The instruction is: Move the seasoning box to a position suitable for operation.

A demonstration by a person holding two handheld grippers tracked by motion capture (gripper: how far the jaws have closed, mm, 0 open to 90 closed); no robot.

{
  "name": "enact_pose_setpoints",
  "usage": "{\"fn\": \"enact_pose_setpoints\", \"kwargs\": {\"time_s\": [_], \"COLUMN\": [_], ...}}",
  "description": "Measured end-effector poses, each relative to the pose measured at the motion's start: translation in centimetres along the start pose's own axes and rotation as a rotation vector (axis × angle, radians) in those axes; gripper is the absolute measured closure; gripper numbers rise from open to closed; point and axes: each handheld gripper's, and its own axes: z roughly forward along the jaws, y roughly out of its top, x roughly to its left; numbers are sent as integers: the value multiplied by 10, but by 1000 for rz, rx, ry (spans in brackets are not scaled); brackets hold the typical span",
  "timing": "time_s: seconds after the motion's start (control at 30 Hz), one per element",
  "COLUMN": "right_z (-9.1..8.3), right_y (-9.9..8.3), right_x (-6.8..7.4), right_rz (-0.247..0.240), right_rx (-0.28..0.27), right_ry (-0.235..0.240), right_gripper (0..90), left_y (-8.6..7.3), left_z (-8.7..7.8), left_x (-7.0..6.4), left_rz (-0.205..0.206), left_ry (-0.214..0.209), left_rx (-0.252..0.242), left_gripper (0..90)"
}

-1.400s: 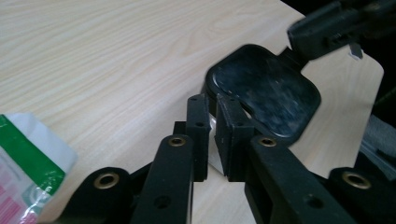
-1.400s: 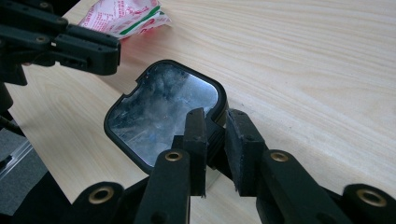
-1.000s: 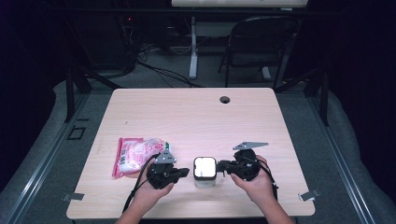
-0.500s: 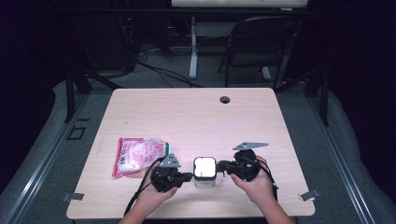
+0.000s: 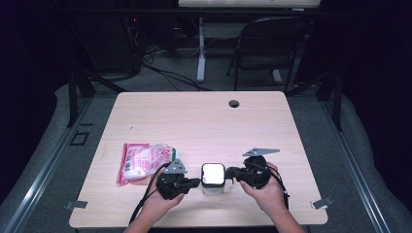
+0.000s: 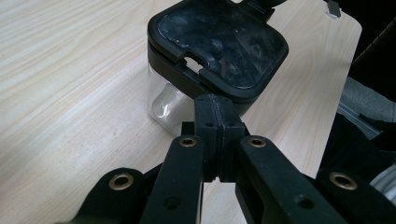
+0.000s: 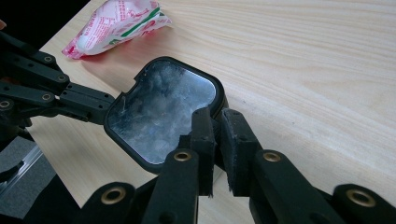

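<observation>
My left tool (image 5: 193, 183) has its jaws pressed together, and their tips touch the dark lid rim of the clear container (image 5: 213, 178). My right tool (image 5: 233, 172) meets the same lid from the other side, its jaws nearly together with a thin gap; I cannot tell if they pinch the rim. The container stands upright on the table (image 5: 204, 121), near its front edge, between my hands. A pink packet (image 5: 144, 160) lies near, to its left.

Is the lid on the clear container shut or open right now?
Shut. The black lid lies flat, seated around the rim of the clear container, which stands upright on the table. Contents: cannot tell.
</observation>
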Motion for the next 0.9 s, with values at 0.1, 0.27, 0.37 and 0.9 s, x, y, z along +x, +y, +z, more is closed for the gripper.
{"fn": "enact_pose_setpoints", "kwargs": {"time_s": [0.1, 0.27, 0.37, 0.9], "right_z": [0, 0, 1, 2], "right_y": [0, 0, -1, -3], "right_x": [0, 0, 0, 0], "right_rz": [-5, -6, -8, 15], "right_rx": [3, 3, 0, -23], "right_ry": [1, 0, 3, 17], "right_gripper": [837, 833, 799, 824], "left_y": [0, 1, 2, -1], "left_z": [0, -3, -3, 1], "left_x": [0, 2, 1, 5], "left_rz": [-2, -14, -11, 2], "left_ry": [1, -26, -23, -6], "left_rx": [-5, -33, -39, 24], "left_gripper": [900, 900, 900, 900]}}
